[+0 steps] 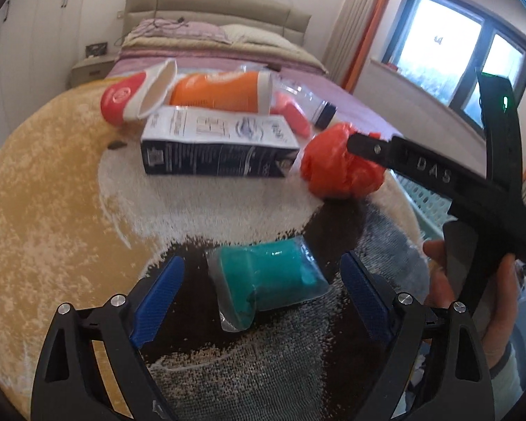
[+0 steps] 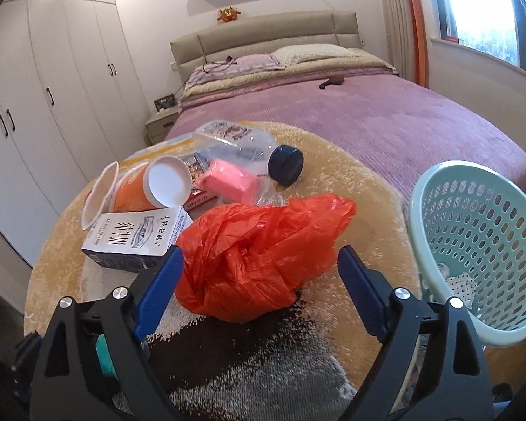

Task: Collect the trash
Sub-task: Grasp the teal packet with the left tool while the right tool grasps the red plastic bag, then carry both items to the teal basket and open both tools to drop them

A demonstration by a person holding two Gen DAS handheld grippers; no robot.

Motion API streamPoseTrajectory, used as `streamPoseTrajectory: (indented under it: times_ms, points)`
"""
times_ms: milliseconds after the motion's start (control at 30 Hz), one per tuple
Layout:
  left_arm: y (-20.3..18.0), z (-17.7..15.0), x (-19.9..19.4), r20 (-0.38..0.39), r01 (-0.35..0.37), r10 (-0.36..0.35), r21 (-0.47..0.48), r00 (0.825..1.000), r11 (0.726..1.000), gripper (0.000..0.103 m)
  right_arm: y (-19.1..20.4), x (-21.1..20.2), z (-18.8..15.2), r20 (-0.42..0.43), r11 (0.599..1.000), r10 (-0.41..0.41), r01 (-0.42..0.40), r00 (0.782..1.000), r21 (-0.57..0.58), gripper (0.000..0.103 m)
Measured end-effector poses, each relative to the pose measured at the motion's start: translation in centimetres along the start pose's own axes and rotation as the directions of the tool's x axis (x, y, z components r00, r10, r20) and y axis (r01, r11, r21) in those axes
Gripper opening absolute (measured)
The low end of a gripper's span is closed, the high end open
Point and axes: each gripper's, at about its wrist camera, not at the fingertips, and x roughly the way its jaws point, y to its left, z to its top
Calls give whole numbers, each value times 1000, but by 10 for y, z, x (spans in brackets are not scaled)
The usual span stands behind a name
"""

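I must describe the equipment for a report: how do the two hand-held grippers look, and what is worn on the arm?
Each gripper, left gripper and right gripper, has black angular arms with silver bolts and ribbed blue pads. The right one's black body bears raised letters "DAS" and a green light. A pale sleeve shows at the wrist.

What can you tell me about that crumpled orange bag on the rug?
The orange plastic bag is thin, glossy film, crumpled and knotted into a loose ball. It lies on the round fluffy rug, between the open fingers of the right gripper, not yet pinched. The milk carton is at its left; the mint basket stands to its right.
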Motion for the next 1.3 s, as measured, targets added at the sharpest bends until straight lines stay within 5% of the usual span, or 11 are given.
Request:
streamPoseTrajectory:
  times_ms: [367, 667, 833, 1300]
  points:
    - [-4, -8, 3, -19, -80, 80, 24, 997, 997, 75, 1, 19, -1, -65, 1000, -8, 8, 998, -7, 83]
    - [2, -12, -8, 7, -65, 65, -1, 998, 998, 46, 5, 19, -4, -73, 999, 39, -41, 997, -27, 44]
    - [-6, -11, -14, 36, -59, 58, 32, 998, 998, 44, 7, 11, -6, -41, 998, 50, -52, 998, -42, 31]
    - [-35, 20, -20, 87, 17, -23, 68, 996, 998, 44, -21, -35, 7, 71, 999, 41, -42, 997, 13, 29]
